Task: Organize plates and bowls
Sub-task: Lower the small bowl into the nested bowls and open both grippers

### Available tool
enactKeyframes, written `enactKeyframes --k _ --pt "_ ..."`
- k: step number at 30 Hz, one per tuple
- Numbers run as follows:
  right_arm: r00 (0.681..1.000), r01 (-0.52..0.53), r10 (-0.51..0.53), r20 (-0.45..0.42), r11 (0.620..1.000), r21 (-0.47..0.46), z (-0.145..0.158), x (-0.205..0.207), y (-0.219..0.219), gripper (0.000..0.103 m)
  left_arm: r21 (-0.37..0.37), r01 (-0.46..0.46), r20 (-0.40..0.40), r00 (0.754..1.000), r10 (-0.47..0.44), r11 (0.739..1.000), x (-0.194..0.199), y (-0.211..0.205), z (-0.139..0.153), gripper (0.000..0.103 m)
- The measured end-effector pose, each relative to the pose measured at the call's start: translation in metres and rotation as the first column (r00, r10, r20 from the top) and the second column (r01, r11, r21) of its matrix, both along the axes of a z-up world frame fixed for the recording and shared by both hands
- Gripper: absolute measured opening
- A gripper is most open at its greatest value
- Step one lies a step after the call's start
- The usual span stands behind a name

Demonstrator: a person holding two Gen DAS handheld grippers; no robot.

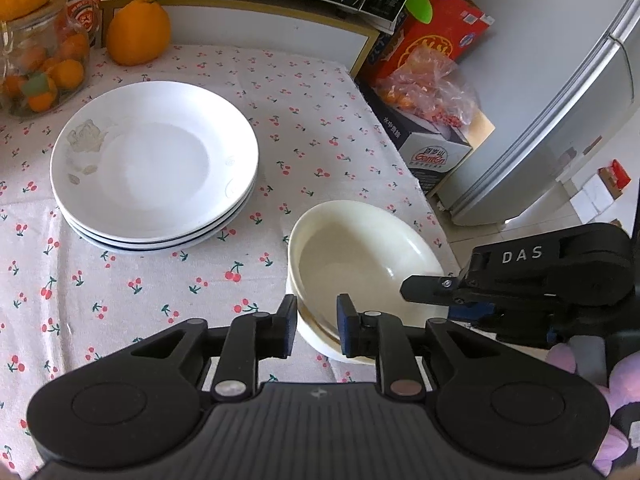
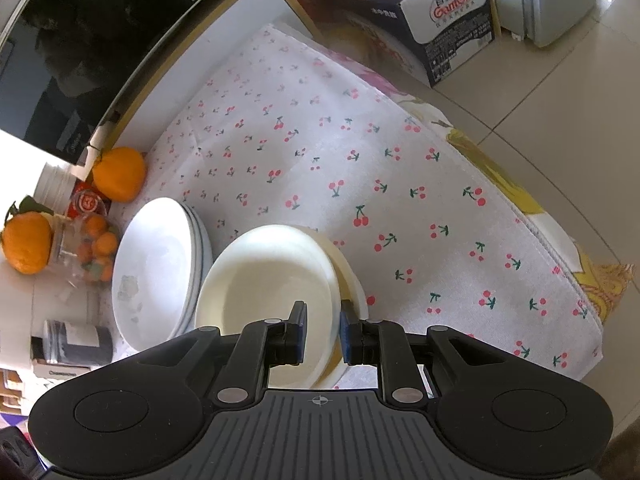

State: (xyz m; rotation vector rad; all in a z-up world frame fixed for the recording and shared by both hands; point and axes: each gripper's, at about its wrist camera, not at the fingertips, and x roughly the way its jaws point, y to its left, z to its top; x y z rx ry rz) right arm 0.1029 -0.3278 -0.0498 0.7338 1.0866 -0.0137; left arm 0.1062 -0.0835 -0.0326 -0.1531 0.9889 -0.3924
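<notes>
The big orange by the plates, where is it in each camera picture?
Left wrist view: the big orange sits at the upper left, behind the stack of white plates.
Right wrist view: the same orange is at the left, above the plates.
Shared landmark: the plate stack on the cherry tablecloth.

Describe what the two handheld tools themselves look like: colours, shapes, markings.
Both are matte black plastic. The left tool has a ribbed grey-black body, two round housings at its sides, jointed linkage arms with silver pivot pins, and blue pads on its fingers. The right tool matches it; seen from the side, it carries white "DAS" lettering. No sleeves clearly identifiable.
</notes>
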Motion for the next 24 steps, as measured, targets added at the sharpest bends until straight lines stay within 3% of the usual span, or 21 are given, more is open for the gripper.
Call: enactKeyframes --k 4,15,21,24 --pt "0.999 -0.038 0.038 0.016 0.999 -0.022 0.003 0.001 0.003 0.026 0.012 0.010 0.006 1.000 -0.010 1.000 -0.001 0.000 -0.004 0.020" --pt "0.994 -0.096 0.099 0.043 0.993 -0.067 0.006 0.001 0.007 0.031 0.066 0.046 0.067 0.996 -0.051 0.997 -0.004 -0.001 -0.005 0.029" --pt "0.987 -0.115 0.128 0.098 0.985 -0.130 0.020 -0.003 0.010 0.062 0.097 0.054 0.091 0.994 -0.063 0.994 -0.005 -0.001 -0.006 0.034" --pt "0.982 -0.113 0.141 0.129 0.973 -0.202 0.027 -0.005 0.011 0.067 0.106 0.059 0.099 0.993 -0.069 0.993 -0.006 0.001 -0.006 0.040"
